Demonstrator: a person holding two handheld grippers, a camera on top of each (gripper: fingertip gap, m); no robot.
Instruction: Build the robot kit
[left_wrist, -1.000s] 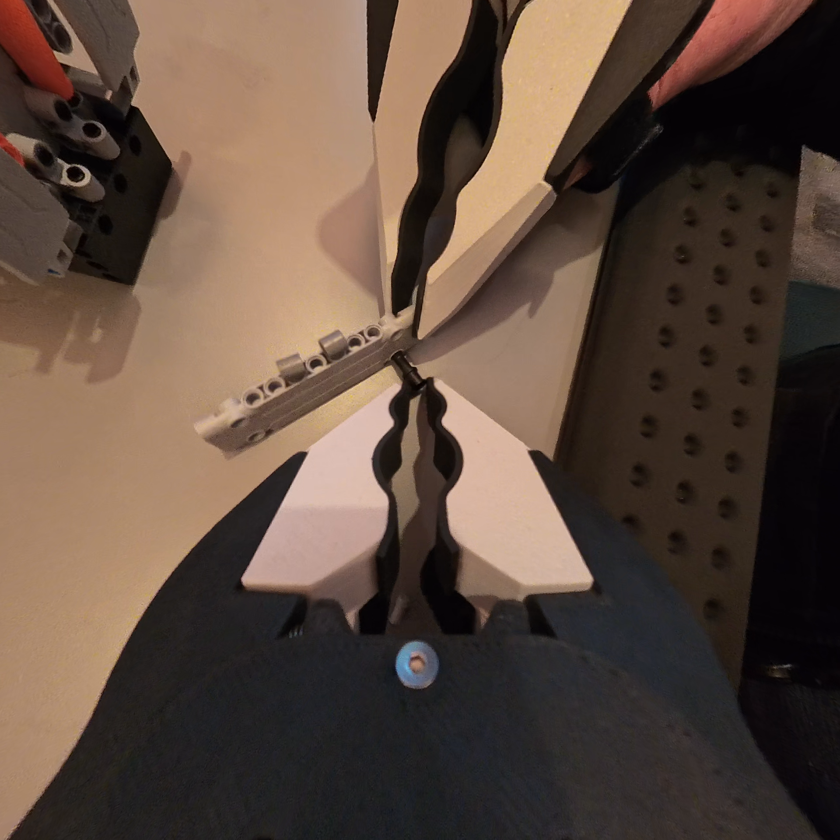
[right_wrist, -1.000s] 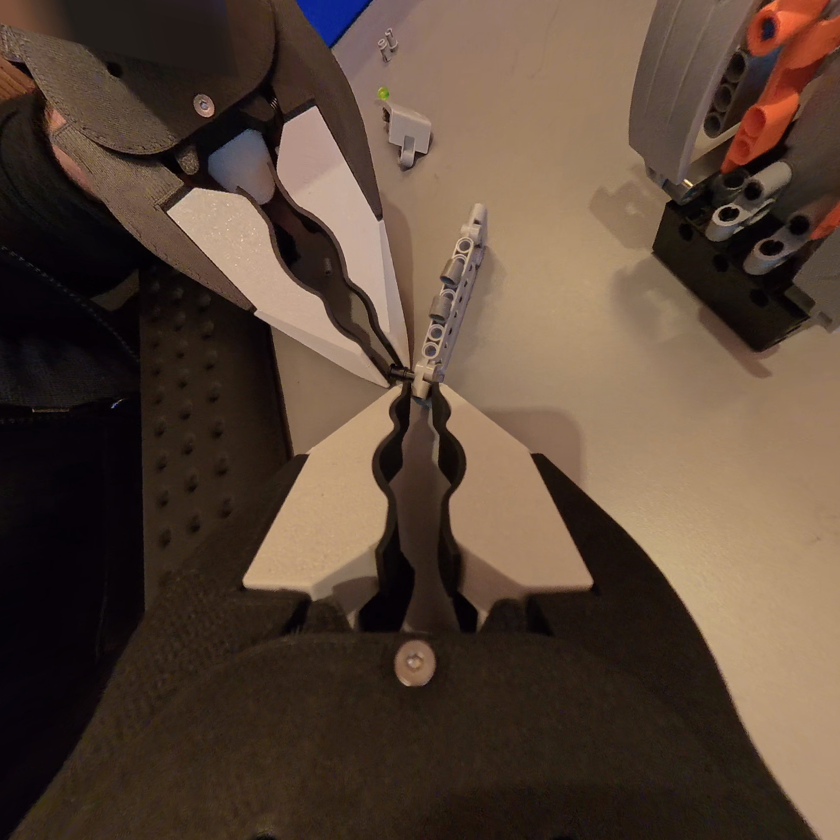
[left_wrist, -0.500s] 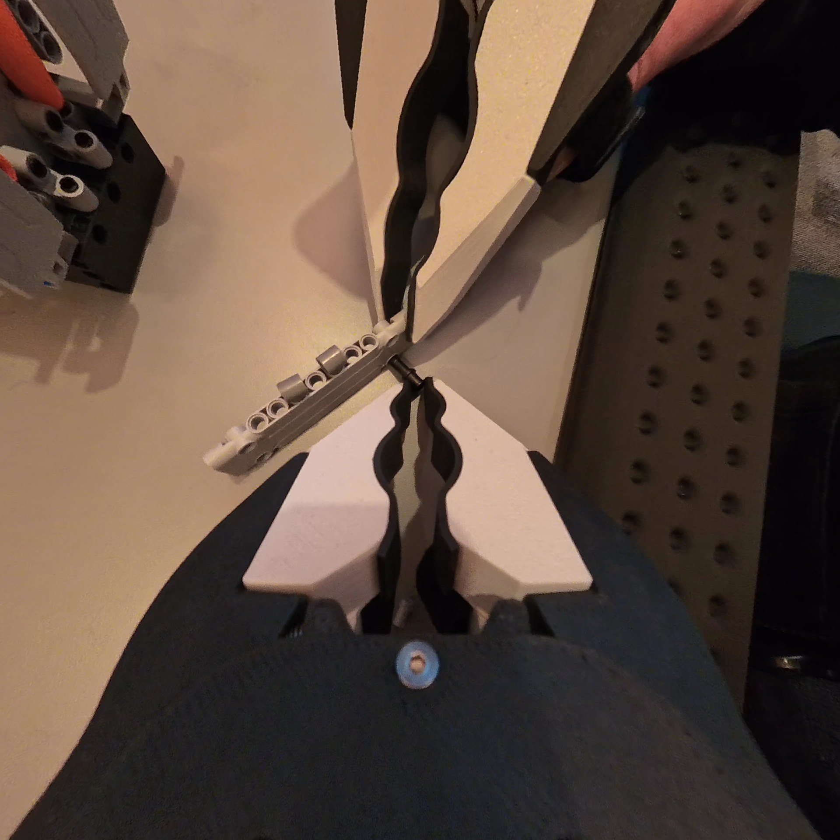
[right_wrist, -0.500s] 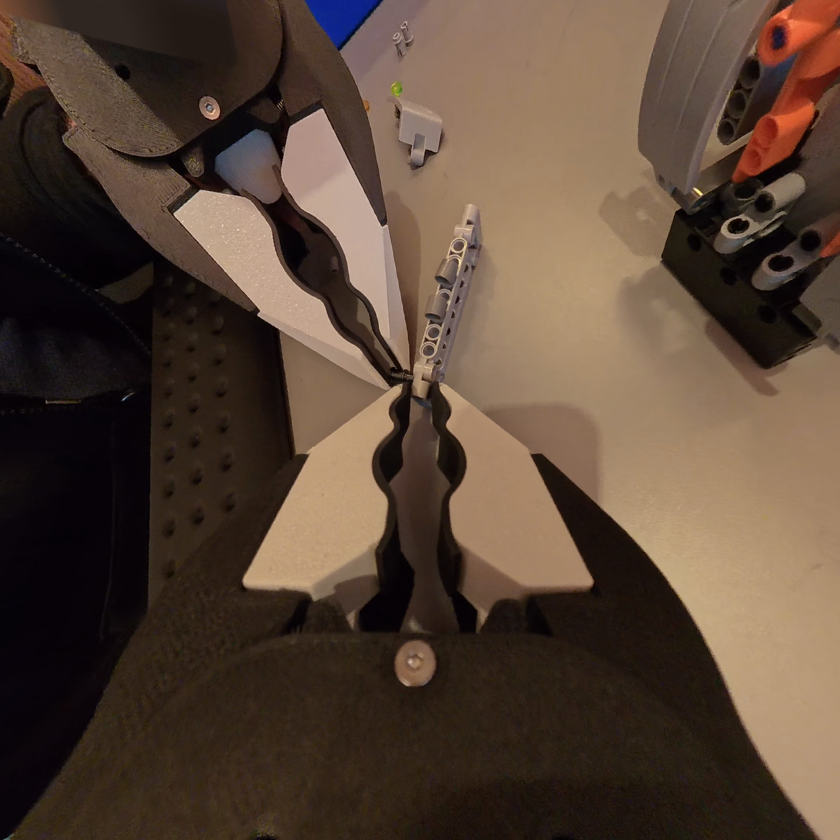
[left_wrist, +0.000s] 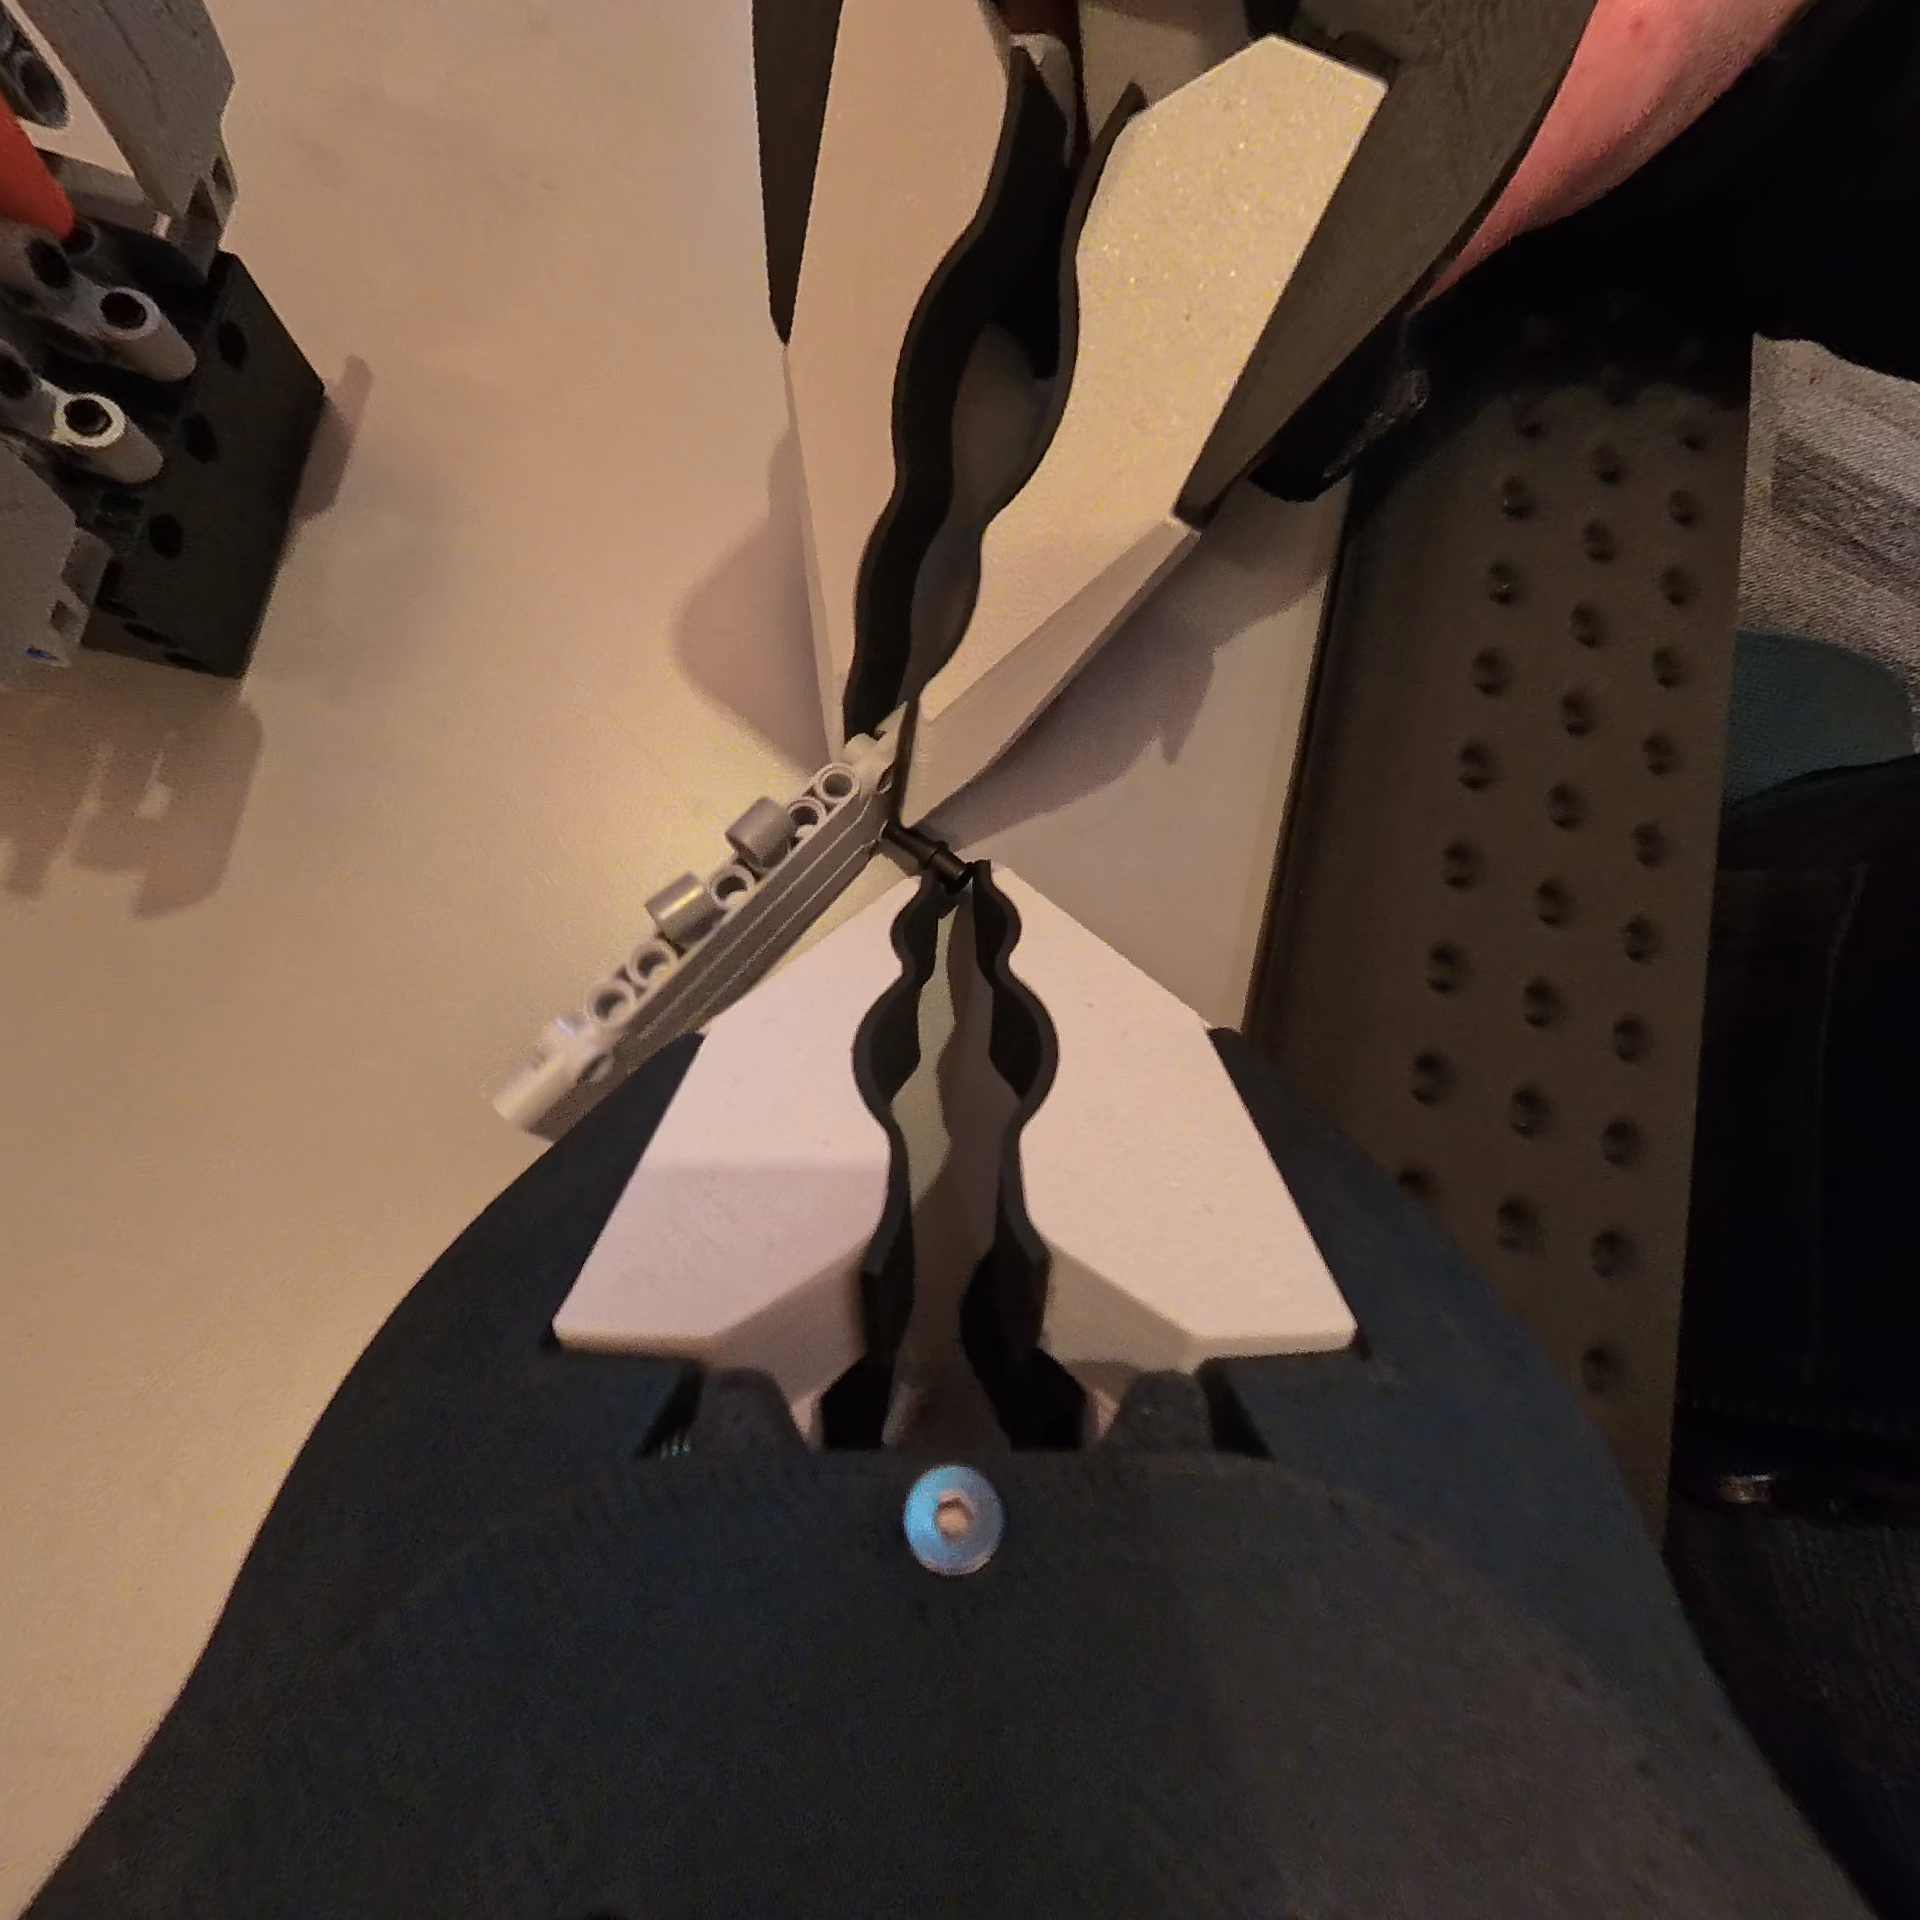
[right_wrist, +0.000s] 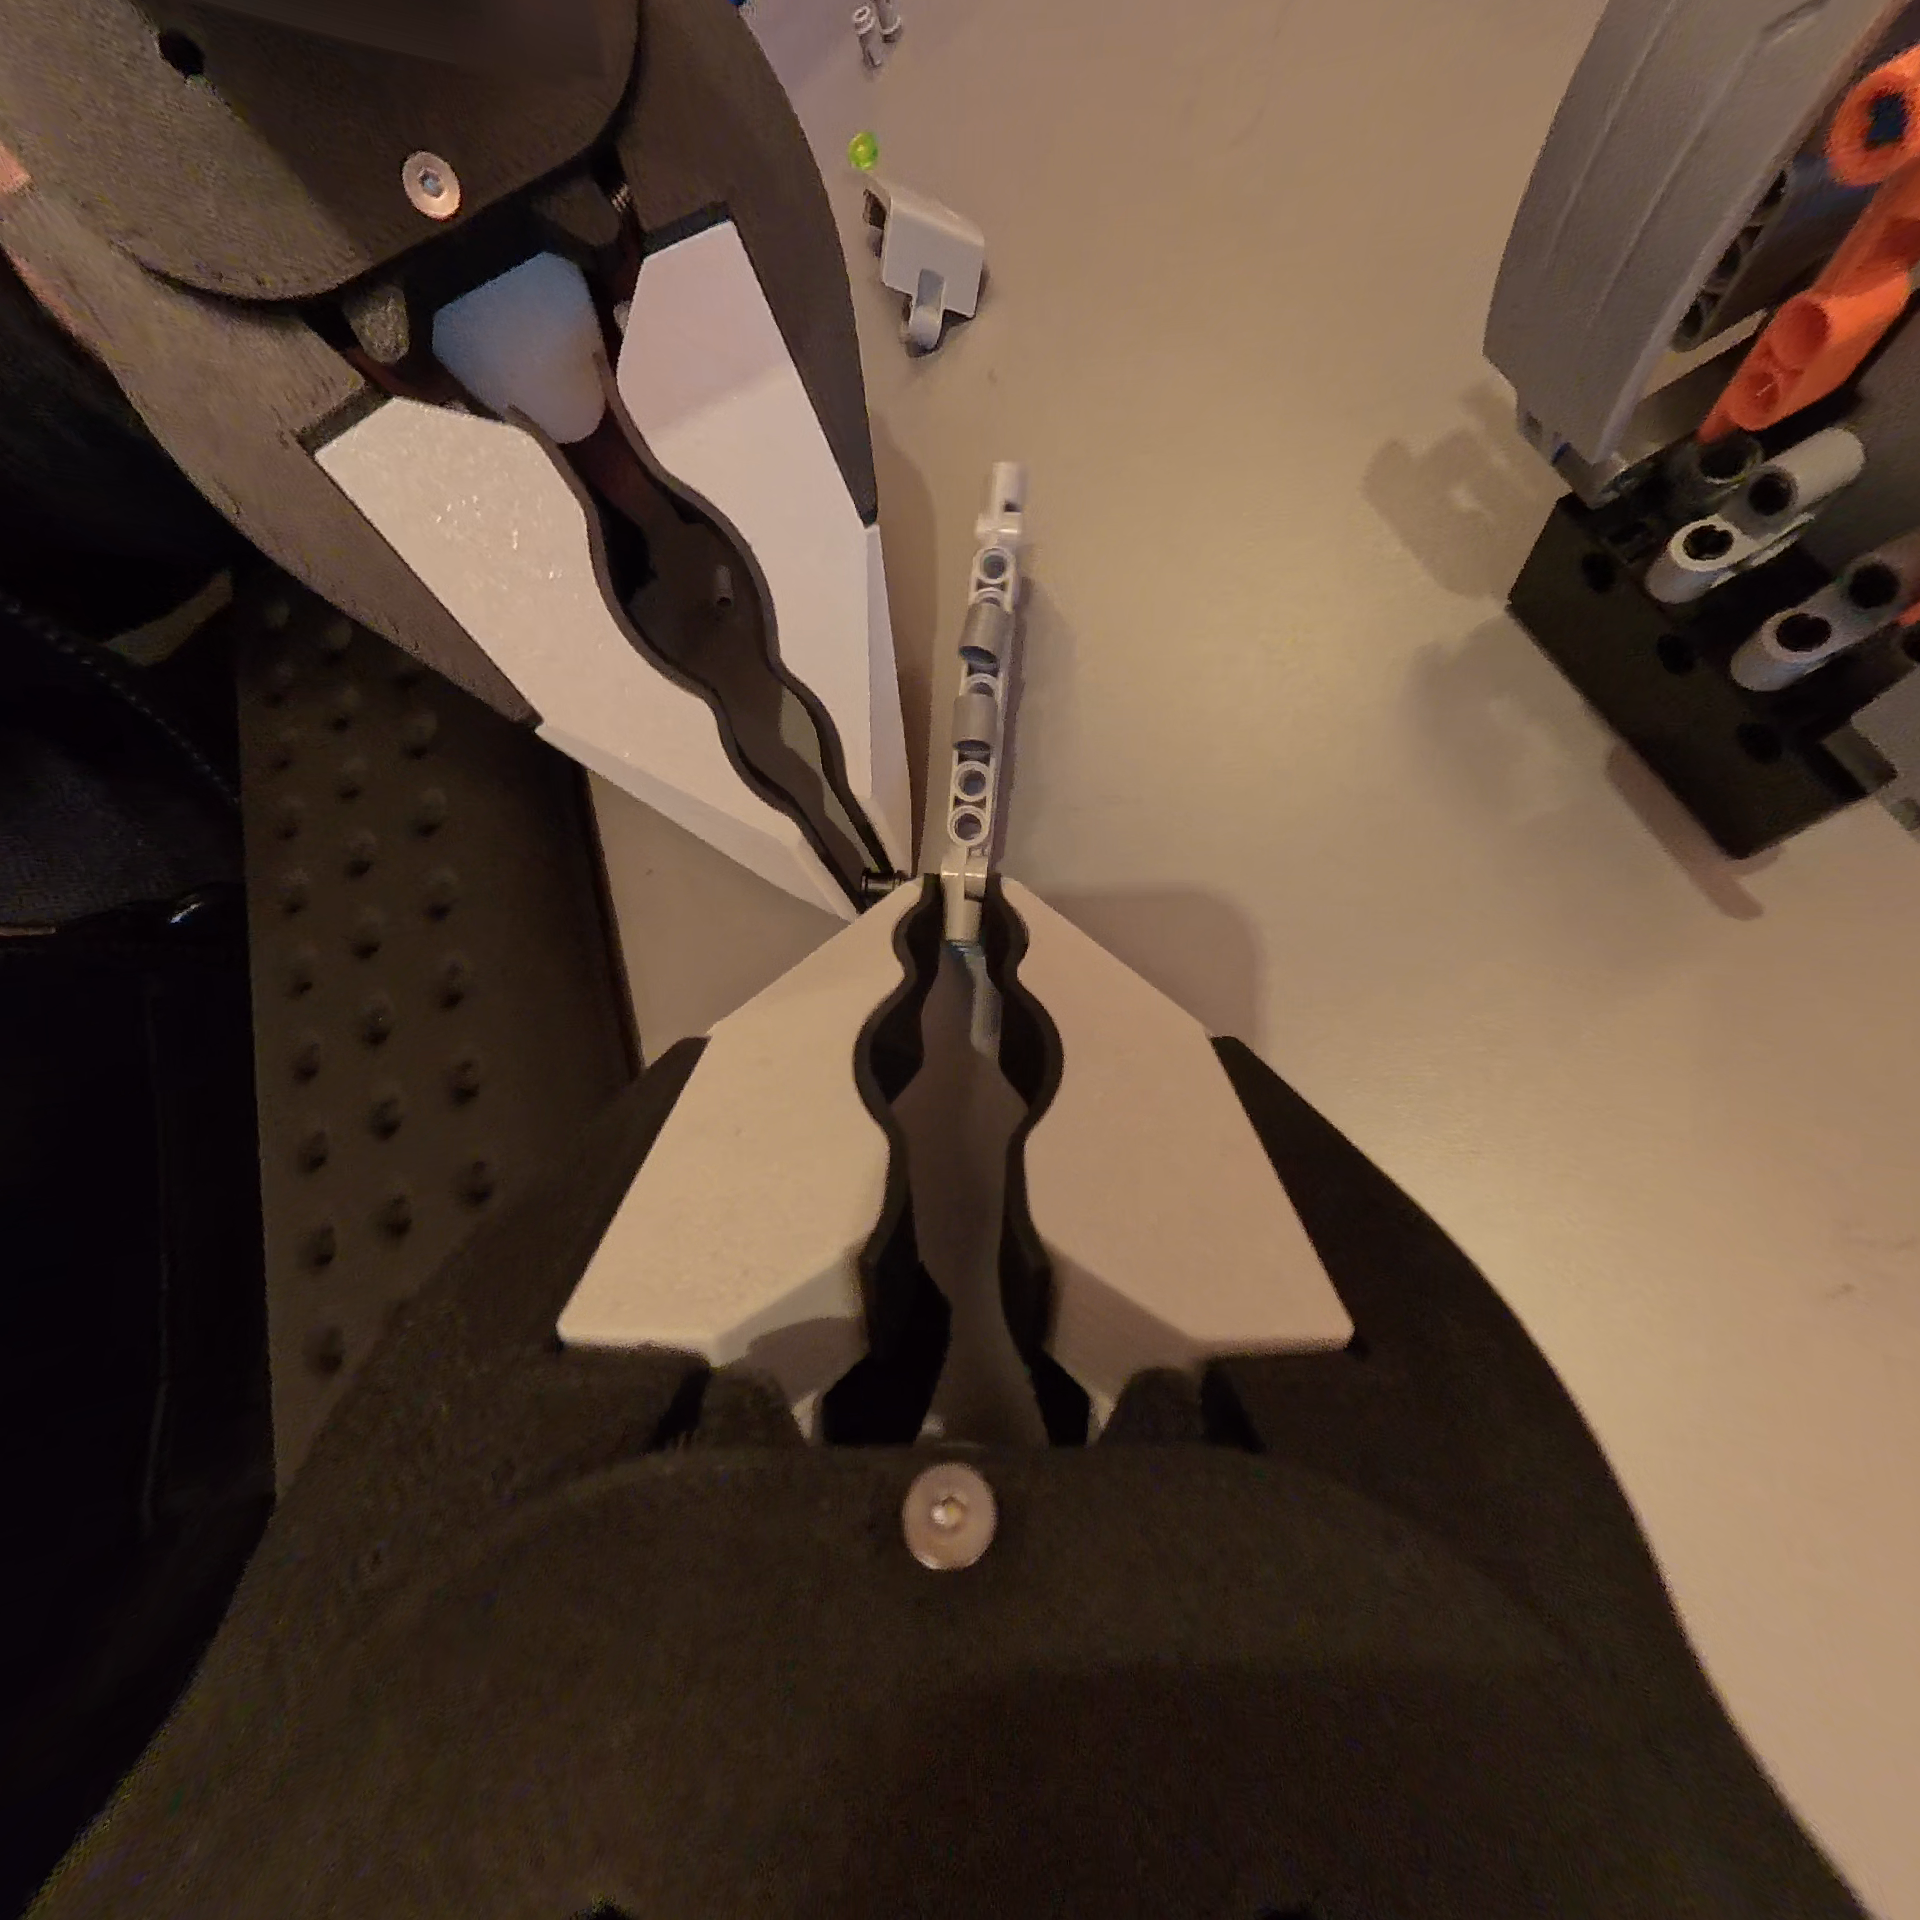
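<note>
- The left gripper (left_wrist: 951, 883) has its tips pinched on a tiny black pin (left_wrist: 923, 852).
- The right gripper (right_wrist: 961, 883) has its tips squeezed on one end of a long grey beam (right_wrist: 982, 691) with holes.
- The beam is up in the air over the pale table (right_wrist: 1299, 987). It sticks out away from the right gripper.
- Two little grey tubes (left_wrist: 764, 831) sit in the beam's holes.
- The pin's far end touches the held end of the beam, right at the right gripper's tips.
- A black block (right_wrist: 1683, 717) with grey and orange parts stands on the table, well apart from the beam.
- A small grey piece (right_wrist: 930, 255) and a green dot (right_wrist: 862, 153) lie farther off.
- A dark board (left_wrist: 1538, 831) with holes lies beside the table.
</note>
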